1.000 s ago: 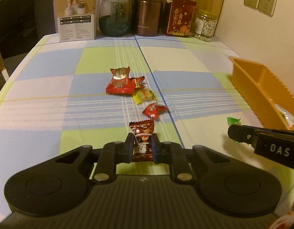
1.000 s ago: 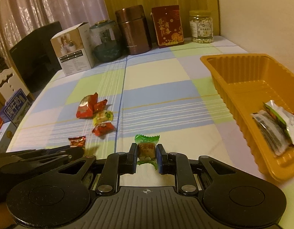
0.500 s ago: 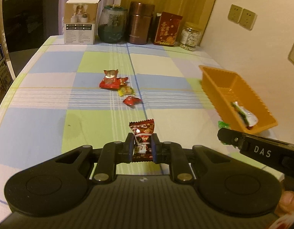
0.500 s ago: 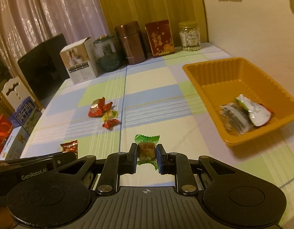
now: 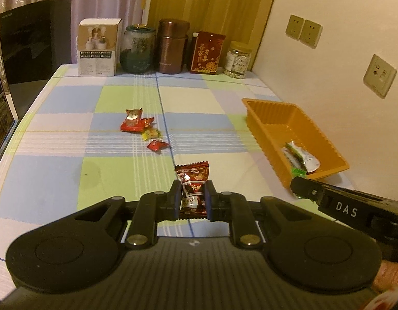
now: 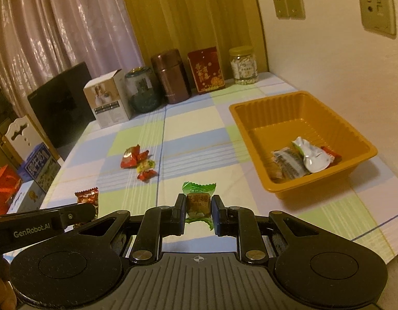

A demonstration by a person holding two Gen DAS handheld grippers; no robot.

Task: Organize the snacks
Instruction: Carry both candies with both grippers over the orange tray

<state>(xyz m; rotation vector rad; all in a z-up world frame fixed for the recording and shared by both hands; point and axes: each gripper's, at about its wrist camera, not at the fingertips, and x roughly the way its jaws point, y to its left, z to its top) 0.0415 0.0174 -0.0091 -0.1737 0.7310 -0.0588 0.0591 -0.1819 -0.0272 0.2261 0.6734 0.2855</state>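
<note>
My left gripper is shut on a dark red candy packet, held above the checked tablecloth. My right gripper is shut on a green-wrapped candy, also held above the table. It shows at the right of the left wrist view, near the front corner of the orange tray. The orange tray holds a few wrapped snacks. Several loose snacks lie mid-table, also seen in the right wrist view.
At the table's far edge stand a white box, a glass jar, a brown canister, a red packet and a small jar. A black monitor stands left. The wall runs along the right.
Both grippers have risen and pulled back from the table with their candies. The tray and loose snacks look farther away and more of the room shows.
</note>
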